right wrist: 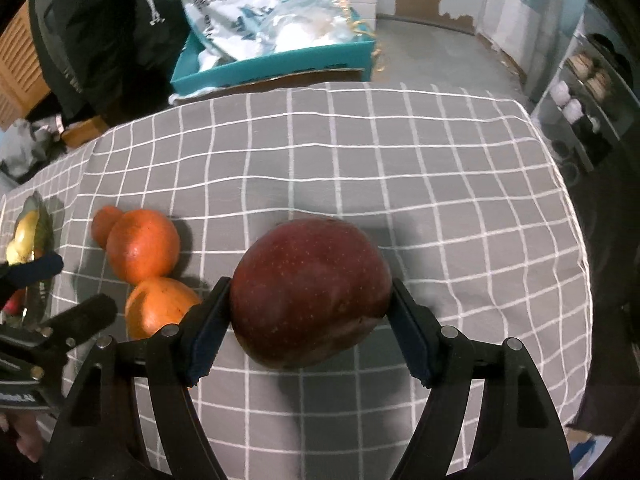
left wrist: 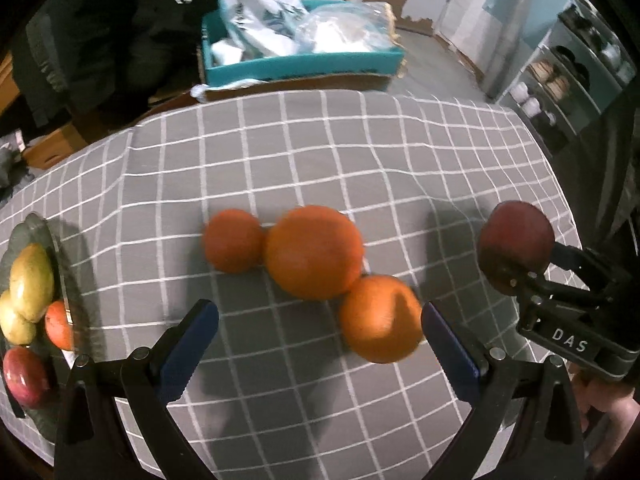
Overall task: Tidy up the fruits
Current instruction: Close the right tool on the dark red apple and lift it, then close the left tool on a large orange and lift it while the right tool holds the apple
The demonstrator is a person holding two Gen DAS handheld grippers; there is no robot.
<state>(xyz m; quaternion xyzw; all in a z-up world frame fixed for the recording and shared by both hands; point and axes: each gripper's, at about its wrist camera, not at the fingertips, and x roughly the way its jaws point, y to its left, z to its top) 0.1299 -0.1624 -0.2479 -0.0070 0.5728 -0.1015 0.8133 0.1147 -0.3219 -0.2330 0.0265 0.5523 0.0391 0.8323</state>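
**Currently: apple clamped on the right, plate far to the left**

Nearest, the right gripper is clamped on the red apple, pads pressing both flanks, the fruit lifted off the checked cloth. The left gripper stands spread and empty, the nearest orange just beyond its right finger. Farther left lies the dark plate of fruit, nearer the left hand.

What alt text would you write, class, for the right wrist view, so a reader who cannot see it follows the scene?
The right gripper clamps a dark red apple above a grey checked tablecloth. To its left lie three oranges, with the left gripper open at the frame's edge.
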